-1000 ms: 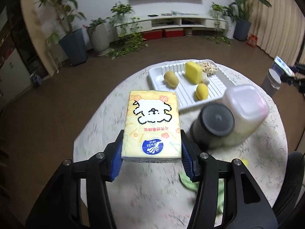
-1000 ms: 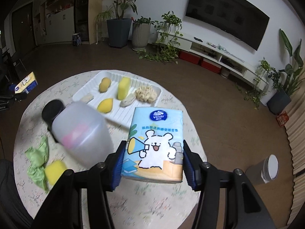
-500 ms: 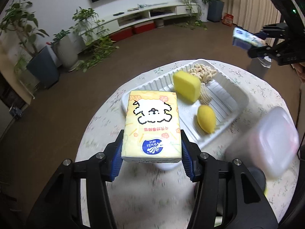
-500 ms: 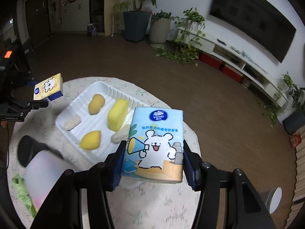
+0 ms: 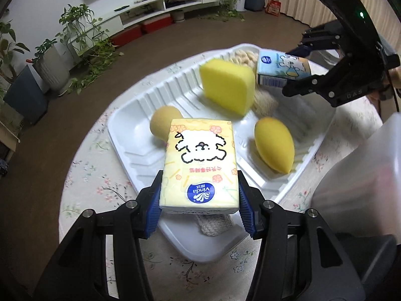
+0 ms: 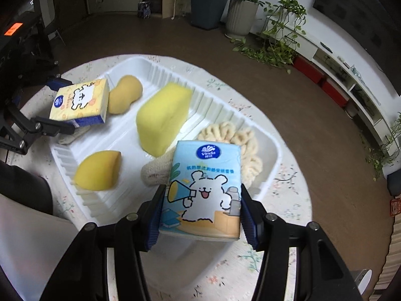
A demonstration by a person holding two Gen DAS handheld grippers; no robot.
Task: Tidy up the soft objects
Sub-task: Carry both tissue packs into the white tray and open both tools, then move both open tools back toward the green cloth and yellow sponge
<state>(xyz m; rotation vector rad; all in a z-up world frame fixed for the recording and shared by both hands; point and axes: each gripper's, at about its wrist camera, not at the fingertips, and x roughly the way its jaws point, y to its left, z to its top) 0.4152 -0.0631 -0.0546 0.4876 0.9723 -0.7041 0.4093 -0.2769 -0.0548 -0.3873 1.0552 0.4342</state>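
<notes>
Jaws clamped on a tissue pack in each hand, both held over the white tray.

Left gripper [image 5: 199,200] grips the yellow tissue pack [image 5: 199,168] by its long sides near the rear end; the right gripper [image 6: 201,215] does likewise with the blue tissue pack [image 6: 204,190]. Both hang above the tray [image 5: 130,115] on the bench [image 5: 100,180], among a yellow sponge block [image 5: 226,87], two rounded yellow sponges and some woven scrubbers. These packs look light and squashy under a slick plastic wrap, so a firm squeeze would likely dent them and a slack one could let them slide; side-on pinching across the narrow width, as now, seems the sound hold. Whether either pack touches the tray floor I cannot tell.
</notes>
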